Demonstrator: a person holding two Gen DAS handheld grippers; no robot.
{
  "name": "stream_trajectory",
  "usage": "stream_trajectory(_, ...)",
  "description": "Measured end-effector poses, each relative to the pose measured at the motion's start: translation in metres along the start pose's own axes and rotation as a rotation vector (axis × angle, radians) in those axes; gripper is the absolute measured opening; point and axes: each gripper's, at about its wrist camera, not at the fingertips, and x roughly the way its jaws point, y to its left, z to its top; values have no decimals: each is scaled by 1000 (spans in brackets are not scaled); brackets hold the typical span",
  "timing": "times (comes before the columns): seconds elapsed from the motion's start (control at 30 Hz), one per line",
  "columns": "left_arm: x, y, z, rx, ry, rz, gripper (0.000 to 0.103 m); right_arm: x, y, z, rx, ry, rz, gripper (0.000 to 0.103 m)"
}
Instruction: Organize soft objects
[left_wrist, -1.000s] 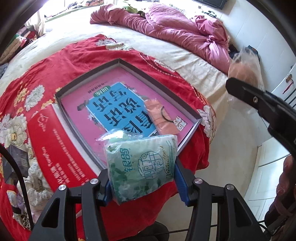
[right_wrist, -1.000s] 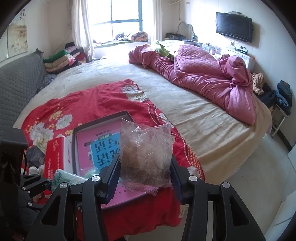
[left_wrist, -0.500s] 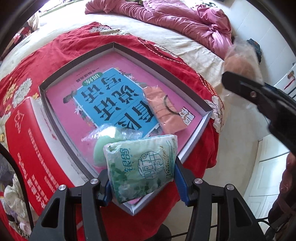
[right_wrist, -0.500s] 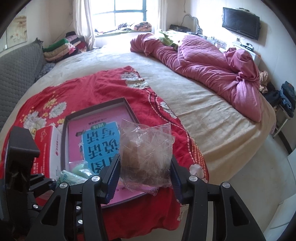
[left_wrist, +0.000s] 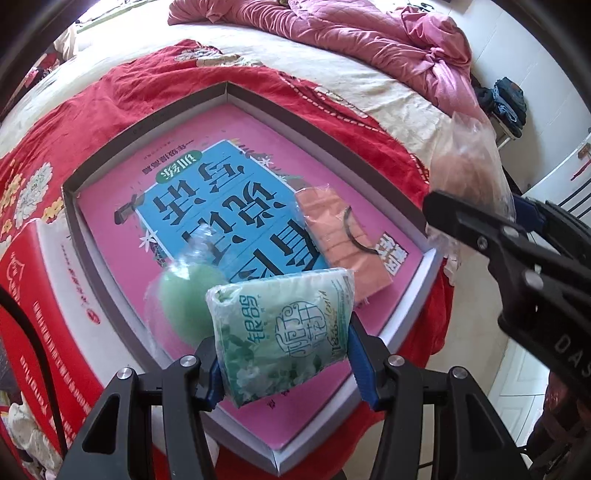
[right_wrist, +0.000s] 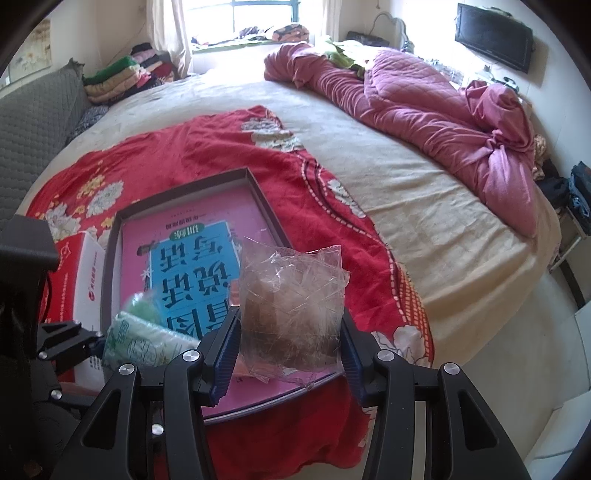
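My left fingers pinch the green tissue pack and my right fingers clamp the crinkled plastic bag above the shallow box, ready to drop both inside.

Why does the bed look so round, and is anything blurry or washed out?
Both views: fisheye lenses bow the bed. Left wrist view: the green sponge is smeared. Right wrist view: the window is blown out white.

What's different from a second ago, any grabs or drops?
Both grippers came down toward the tray, which now looms larger. No grabs or drops: the left gripper still holds the green tissue pack, the right gripper the clear bag. Tray contents unmoved.
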Motion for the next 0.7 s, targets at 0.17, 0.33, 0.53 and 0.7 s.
stream_trajectory(0.17, 6, 2, 3, -1, 7, -4, 55, 16, 1, -2, -19, 49, 9, 51)
stream_trajectory(0.33, 9, 2, 3, 4, 10, -8, 55, 30, 4, -4, -31, 87, 15, 51)
stream_trajectory(0.53, 9, 2, 3, 2, 10, -11, 55, 40, 1, -2, -16, 108, 17, 51)
stream_trajectory(0.7, 10, 2, 4, 6, 9, -9, 55, 50, -1, -3, -3, 135, 19, 51)
